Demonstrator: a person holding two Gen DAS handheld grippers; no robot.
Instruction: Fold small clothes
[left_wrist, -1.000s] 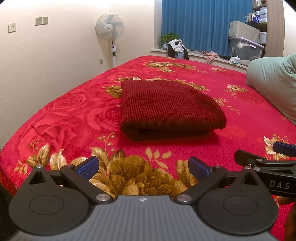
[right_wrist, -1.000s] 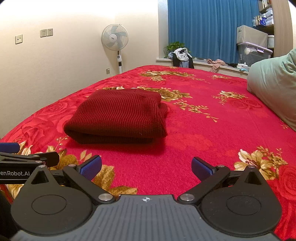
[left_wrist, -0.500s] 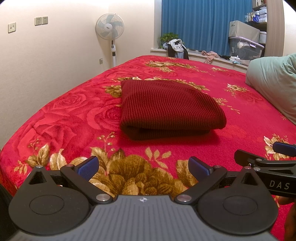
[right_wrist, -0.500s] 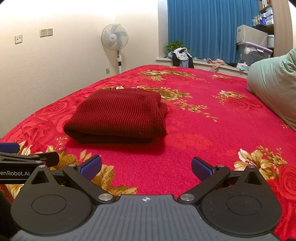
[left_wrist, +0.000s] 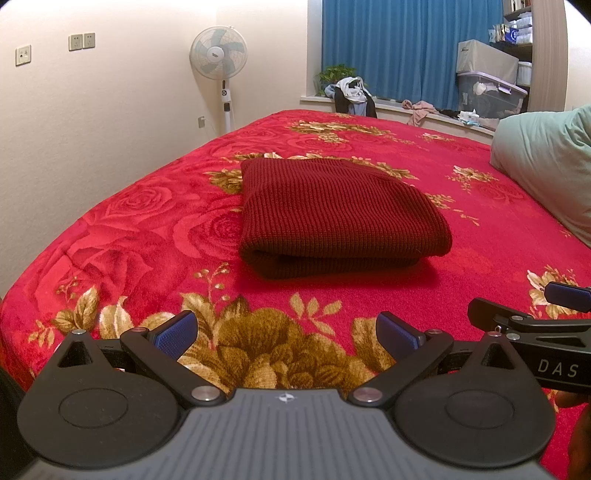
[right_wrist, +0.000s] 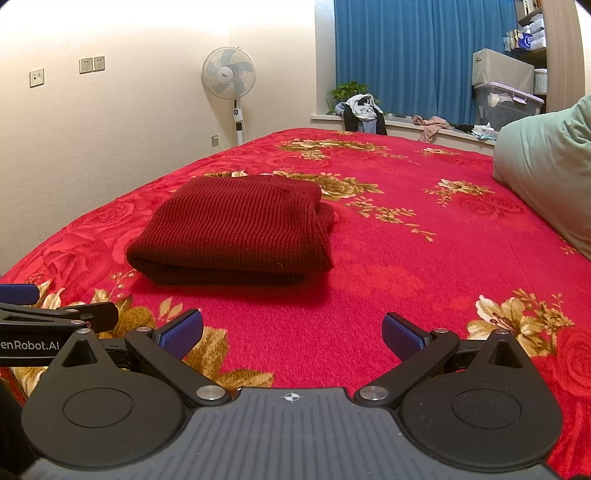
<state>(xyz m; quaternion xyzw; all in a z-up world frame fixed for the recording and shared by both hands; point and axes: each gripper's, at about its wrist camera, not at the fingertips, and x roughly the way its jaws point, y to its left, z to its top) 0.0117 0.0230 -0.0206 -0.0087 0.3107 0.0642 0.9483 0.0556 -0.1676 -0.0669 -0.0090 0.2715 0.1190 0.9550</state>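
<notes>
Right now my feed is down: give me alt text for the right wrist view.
A folded dark red knit garment lies on a red floral bedspread, ahead and to the left of the open, empty right gripper. The left gripper pokes in at the left edge; a pale green pillow sits far right.

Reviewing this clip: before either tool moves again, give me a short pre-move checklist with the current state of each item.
1. Left tool open, holding nothing: ok.
2. Right tool open, holding nothing: ok.
3. Maroon knit garment folded into a compact stack: ok.
4. Garment lying clear of both tools on the red floral blanket: ok.
5. Blanket between tools and garment unobstructed: ok.
6. Far-side edges of the fold aligned: cannot tell, hidden from both views.
</notes>
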